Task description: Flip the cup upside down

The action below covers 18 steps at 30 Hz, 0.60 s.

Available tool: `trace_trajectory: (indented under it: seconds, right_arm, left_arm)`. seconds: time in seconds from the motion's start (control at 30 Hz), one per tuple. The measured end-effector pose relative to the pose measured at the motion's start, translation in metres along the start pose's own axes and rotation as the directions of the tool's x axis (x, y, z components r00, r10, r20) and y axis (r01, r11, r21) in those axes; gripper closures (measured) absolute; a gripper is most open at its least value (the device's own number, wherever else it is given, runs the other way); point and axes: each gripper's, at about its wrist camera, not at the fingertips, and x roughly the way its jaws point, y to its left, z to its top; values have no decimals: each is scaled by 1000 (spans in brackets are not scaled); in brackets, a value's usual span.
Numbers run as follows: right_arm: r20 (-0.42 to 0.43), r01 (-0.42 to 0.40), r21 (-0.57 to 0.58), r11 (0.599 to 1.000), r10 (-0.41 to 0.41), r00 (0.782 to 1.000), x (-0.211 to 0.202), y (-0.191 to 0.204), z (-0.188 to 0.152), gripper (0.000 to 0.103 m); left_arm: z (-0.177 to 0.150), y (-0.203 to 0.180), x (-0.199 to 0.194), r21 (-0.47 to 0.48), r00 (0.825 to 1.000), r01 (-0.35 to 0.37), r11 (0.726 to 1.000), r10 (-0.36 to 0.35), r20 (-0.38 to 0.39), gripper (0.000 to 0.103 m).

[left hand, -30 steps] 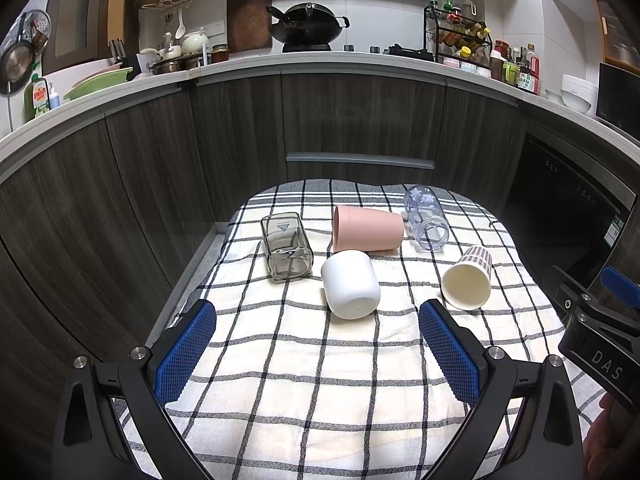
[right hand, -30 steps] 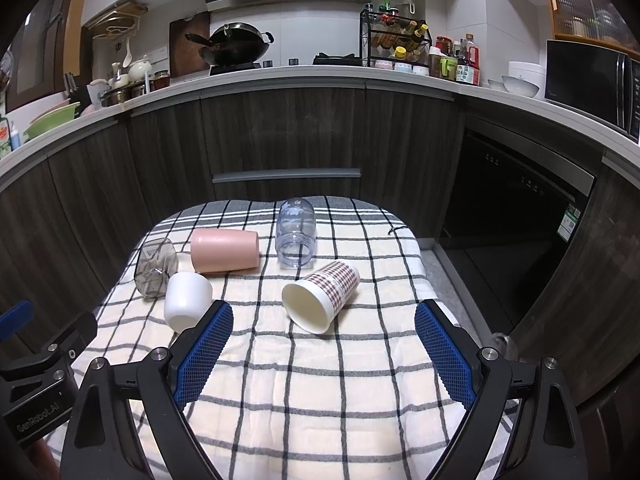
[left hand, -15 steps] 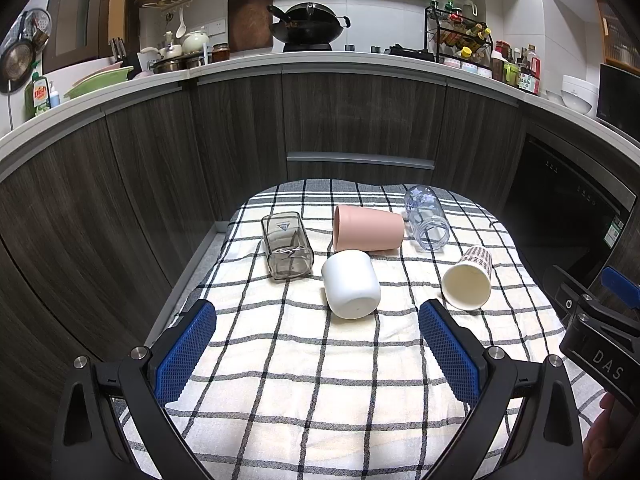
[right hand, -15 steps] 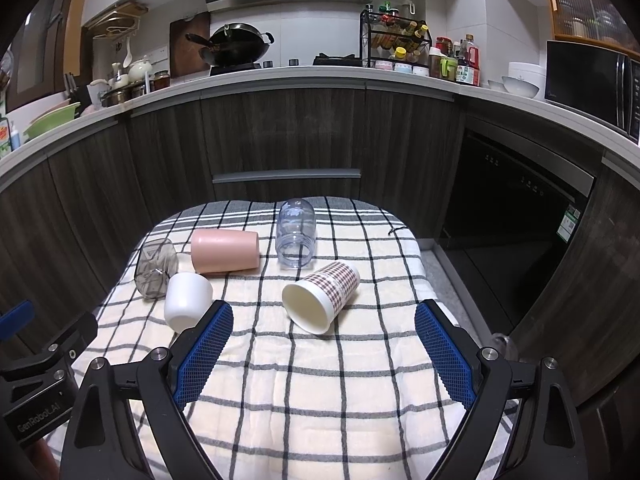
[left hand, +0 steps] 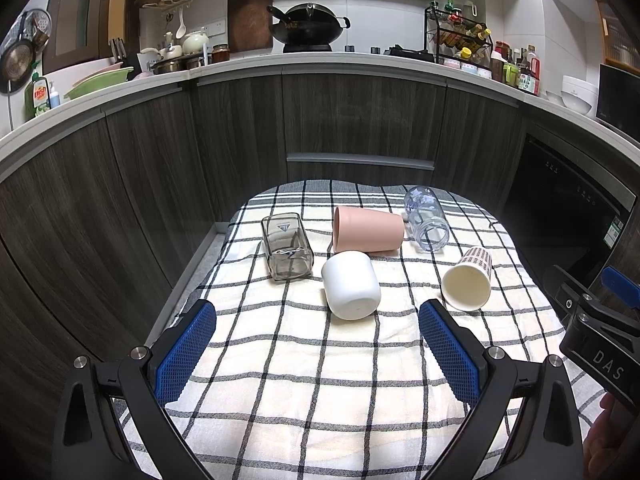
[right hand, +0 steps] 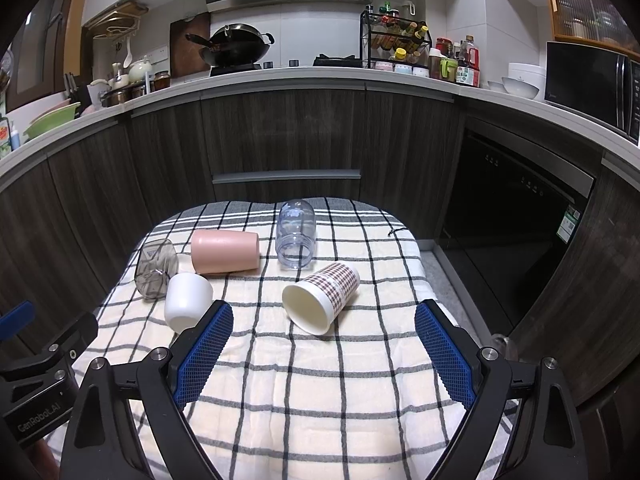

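Progress zero | five cups on side around white cup (left hand: 351, 289) | left gripper (left hand: 316, 356), right gripper (right hand: 322, 354) spread wide, empty | flips pending

matt white cup (left hand: 351, 289), woven cloth (left hand: 320, 380)

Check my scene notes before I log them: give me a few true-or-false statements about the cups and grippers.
1. The pink cup lies on its side on the checked cloth. True.
2. The left gripper is shut on the white cup. False: it is open, holding nothing.
3. The plaid paper cup has its mouth toward the camera. True.
4. The clear plastic cup stands upright. False: it lies on its side.
5. The right gripper is open. True.
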Motion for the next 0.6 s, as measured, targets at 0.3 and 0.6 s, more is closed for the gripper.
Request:
trace_trajectory:
  seconds: [0.3,0.6]
  right_arm:
    - [1,0,0,1000,0,1000,0,0,0,11]
    - [2,1,-1,1000,-1,1000,0,-1,2,11]
  left_arm:
    - [1,0,-1,2,1000,0,1000,0,7,0]
    - [2,-1,-2,4,1000,1,1000,-1,8,0]
